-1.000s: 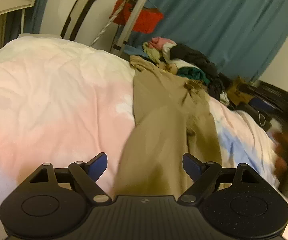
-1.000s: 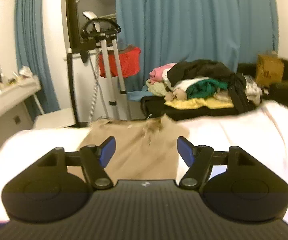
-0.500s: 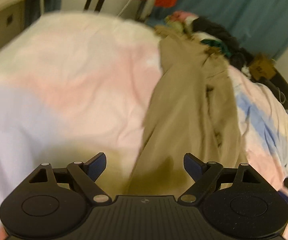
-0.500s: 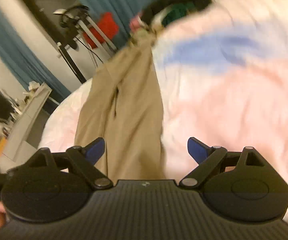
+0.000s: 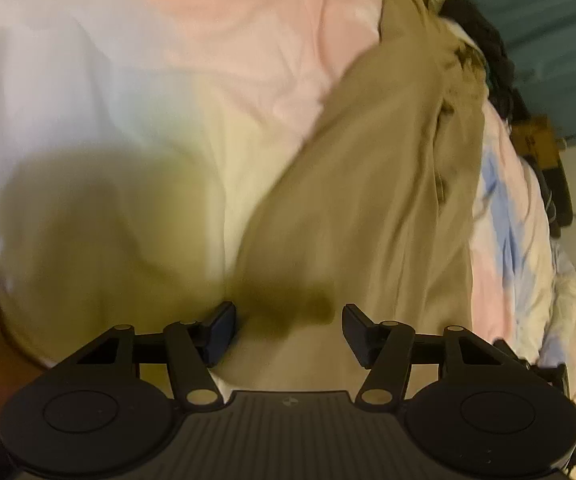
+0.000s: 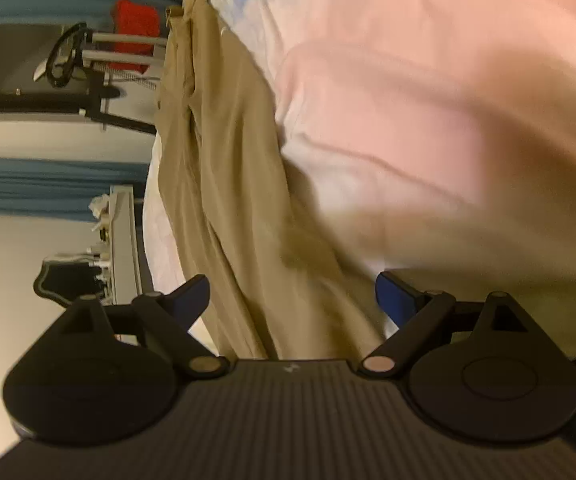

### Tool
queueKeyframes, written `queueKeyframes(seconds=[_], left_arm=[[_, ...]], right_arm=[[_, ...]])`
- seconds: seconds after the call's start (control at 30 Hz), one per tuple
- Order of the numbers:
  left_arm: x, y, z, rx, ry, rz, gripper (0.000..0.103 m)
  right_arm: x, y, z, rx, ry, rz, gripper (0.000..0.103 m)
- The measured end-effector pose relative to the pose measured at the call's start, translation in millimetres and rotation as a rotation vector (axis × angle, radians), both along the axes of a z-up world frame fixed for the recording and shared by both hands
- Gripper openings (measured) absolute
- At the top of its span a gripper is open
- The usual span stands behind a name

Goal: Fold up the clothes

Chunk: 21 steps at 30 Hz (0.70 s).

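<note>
Khaki trousers (image 5: 372, 184) lie stretched along the pastel bedspread (image 5: 136, 80), both the left claw (image 5: 288, 330) and right claw (image 6: 293, 296) spread wide, gripping nothing.

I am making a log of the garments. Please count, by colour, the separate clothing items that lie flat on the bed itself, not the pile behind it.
Khaki trousers: 1
Other colours: 0
Total: 1
The far pile is too blurred to count.

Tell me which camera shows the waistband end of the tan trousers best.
The right wrist view: the tan trousers run lengthwise, their waistband fairly sharp at the top. The left wrist view shows the trousers broader, but that far end is blurred beside the clothes pile.
</note>
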State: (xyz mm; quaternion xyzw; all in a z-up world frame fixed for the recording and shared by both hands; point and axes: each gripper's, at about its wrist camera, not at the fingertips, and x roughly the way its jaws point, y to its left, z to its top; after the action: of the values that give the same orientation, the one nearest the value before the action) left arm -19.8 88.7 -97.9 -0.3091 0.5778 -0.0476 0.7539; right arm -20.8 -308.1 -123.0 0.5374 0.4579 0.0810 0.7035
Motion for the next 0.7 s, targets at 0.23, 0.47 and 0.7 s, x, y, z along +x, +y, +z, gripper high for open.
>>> queueKeyframes(seconds=[0.23,0.47,0.7], left_arm=[[-8.2,-12.6,-3.0,0.024,0.062,-0.037,0.053],[-11.3,-17.6,4.1,0.09,0.035,-0.054,0.019],[-26.3,-2.1,35.2,0.005,-0.087,-0.016,0.008]], right_arm=[[2.8,21.0,9.8,-0.151,0.032,0.072,0.09],[7.8,65.6,28.0,-0.435,0.019,0.244,0.066],[-0.3,72.1,54.8,-0.472,-0.043,0.265,0.011]])
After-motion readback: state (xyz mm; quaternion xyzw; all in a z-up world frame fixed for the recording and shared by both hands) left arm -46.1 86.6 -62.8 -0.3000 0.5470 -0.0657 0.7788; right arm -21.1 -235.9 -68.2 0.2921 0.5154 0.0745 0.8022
